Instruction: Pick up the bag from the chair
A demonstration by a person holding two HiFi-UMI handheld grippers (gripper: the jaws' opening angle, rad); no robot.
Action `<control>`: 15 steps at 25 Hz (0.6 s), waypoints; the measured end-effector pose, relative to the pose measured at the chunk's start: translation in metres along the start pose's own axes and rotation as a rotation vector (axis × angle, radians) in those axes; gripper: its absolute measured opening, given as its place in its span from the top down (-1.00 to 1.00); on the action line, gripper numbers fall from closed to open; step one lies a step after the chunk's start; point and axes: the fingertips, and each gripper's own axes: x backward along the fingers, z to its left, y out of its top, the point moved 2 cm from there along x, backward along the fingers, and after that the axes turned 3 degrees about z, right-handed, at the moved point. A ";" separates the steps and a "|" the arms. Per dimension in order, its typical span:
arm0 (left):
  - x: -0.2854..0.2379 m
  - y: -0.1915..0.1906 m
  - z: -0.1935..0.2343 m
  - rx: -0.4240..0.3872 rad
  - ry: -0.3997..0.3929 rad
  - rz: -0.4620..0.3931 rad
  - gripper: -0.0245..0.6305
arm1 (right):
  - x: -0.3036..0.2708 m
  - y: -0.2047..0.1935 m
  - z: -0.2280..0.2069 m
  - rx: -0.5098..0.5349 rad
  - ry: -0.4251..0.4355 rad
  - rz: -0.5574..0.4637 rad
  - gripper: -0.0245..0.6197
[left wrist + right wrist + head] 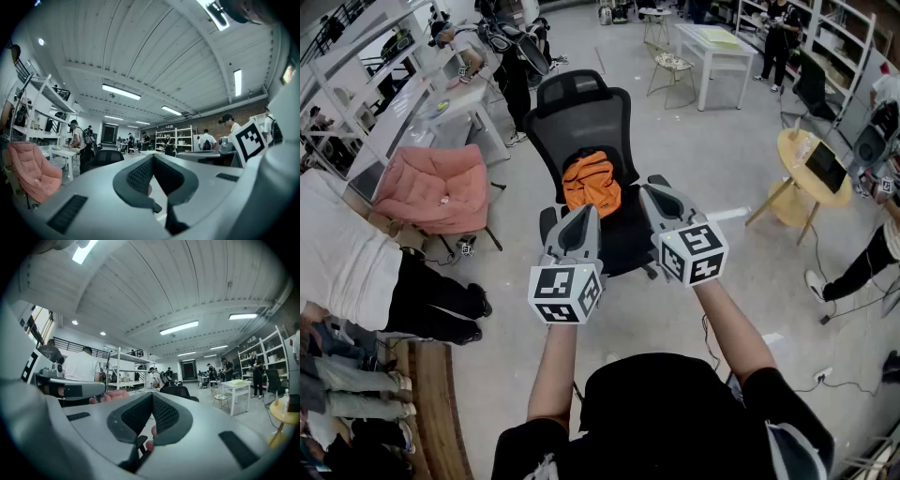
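An orange bag [591, 183] lies crumpled on the seat of a black mesh office chair [577, 112] in the head view. Both grippers are held level just in front of the seat, short of the bag. My left gripper [584, 214] sits at the seat's near left edge, its jaws shut with nothing between them. My right gripper [659, 192] hovers beside the bag's right side, also shut and empty. The left gripper view shows its closed jaw tips [152, 158] and the chair back [105, 157] beyond. The right gripper view shows closed tips [151, 397] too; the bag is hidden there.
A pink padded chair [436, 187] stands left of the office chair. A round yellow table [811, 173] is at the right, a white table [712, 47] at the back. People stand or sit along the left edge, the back and the right.
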 end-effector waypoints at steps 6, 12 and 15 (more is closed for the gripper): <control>0.010 0.001 0.007 0.000 0.000 -0.001 0.92 | -0.001 -0.002 0.011 -0.034 0.012 0.001 0.92; 0.017 0.000 0.014 -0.004 -0.004 0.005 0.92 | -0.004 -0.004 0.021 -0.046 0.012 -0.001 0.92; 0.021 0.000 0.022 -0.007 -0.008 0.007 0.92 | -0.009 -0.004 0.026 -0.052 0.000 -0.004 0.92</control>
